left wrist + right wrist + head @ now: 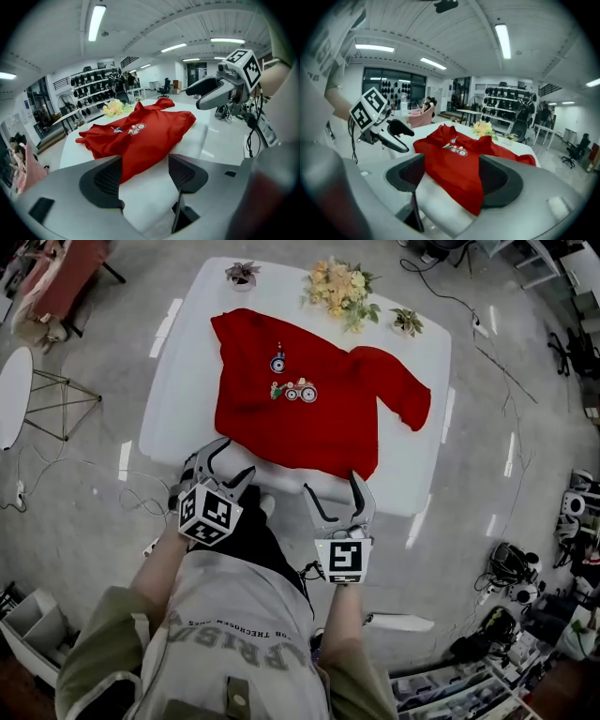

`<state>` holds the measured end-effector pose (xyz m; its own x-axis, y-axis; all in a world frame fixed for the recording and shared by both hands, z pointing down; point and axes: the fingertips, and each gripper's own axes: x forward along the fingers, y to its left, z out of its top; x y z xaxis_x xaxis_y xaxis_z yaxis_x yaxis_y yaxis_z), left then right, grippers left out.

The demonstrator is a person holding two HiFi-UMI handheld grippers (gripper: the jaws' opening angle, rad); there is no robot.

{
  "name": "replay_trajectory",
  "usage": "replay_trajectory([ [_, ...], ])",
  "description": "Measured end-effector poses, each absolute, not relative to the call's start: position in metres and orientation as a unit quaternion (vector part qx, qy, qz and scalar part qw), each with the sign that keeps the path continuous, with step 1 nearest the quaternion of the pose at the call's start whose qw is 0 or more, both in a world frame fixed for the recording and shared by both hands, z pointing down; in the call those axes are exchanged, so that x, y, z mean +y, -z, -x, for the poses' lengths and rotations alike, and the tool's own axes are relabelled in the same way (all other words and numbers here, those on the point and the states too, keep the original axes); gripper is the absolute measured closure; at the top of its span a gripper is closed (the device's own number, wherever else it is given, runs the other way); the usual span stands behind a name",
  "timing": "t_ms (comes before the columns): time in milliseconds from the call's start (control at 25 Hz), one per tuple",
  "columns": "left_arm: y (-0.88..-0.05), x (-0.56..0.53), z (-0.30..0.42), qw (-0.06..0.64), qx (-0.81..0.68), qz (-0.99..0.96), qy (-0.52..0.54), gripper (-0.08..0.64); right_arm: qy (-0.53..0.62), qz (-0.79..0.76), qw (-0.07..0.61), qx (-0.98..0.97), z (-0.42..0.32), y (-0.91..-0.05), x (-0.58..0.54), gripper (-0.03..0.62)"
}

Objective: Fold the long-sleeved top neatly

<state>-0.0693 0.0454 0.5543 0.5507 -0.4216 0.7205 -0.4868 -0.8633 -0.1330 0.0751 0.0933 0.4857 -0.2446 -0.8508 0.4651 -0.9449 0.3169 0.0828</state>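
A red long-sleeved top [295,404] with a small printed motif lies spread face up on the white table [183,381]. One sleeve [405,390] angles out to the right. Its hem lies near the table's front edge. My left gripper [228,463] hovers open and empty at the hem's left corner. My right gripper [333,486] is open and empty just short of the hem's right part. In the left gripper view the top [140,133] lies ahead of the open left gripper [146,176], with the right gripper [213,93] off to the side. In the right gripper view the hem [461,187] shows between the right gripper's [452,176] spread jaws.
At the table's far edge stand a bouquet [339,287] and two small potted plants [242,274] [407,322]. A round side table [11,395] is on the left. Cables [487,352] trail on the floor. Boxes and gear [511,568] sit at the right.
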Motion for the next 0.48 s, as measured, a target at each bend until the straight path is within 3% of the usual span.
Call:
replay_trajectory([
  [160,-0.583,0.034,0.061,0.027,-0.224,-0.871,-0.436,0.268,-0.115,-0.5,0.308,-0.801,-0.051,-0.533,0.078,0.241],
  [320,-0.582,0.022,0.061,0.062,-0.22,-0.876,-0.426,0.268,-0.11,-0.412,0.389,-0.816,-0.031,-0.569,0.068,0.254],
  [480,-0.587,0.013,0.074,0.077,-0.216,-0.871,-0.434,0.268,-0.097,-0.353,0.442,-0.819,-0.02,-0.586,0.06,0.416],
])
